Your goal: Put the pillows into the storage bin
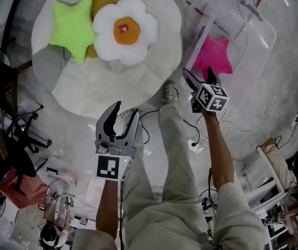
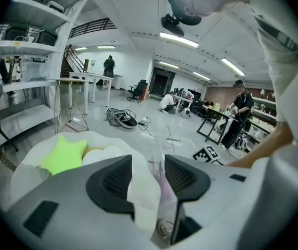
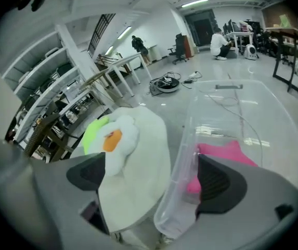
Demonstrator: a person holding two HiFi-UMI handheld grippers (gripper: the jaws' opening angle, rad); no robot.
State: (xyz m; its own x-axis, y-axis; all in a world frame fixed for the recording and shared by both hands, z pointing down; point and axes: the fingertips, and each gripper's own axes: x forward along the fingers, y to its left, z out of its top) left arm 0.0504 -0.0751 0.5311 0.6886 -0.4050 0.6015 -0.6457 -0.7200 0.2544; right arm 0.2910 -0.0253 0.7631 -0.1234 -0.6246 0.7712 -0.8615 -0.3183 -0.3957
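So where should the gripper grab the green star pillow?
Probably by the point nearest the person, coming down from that near side. On the lime-green star-shaped pillow that point lies free over the white round cushion, while its right point touches the white flower-shaped pillow. The open left gripper is closest.

A glossy grey floor (image 1: 273, 82) is recorded as the bearing surface. Set directly on it are a large white round cushion (image 1: 102, 87), a clear storage bin (image 1: 247, 30) just beside it, and loose cables (image 1: 253, 121). On the cushion, a green star pillow (image 1: 72, 27), a white flower pillow (image 1: 125, 30) and an orange pillow (image 1: 103, 4) are found touching. A pink star pillow (image 1: 214, 56) is noted inside the bin.
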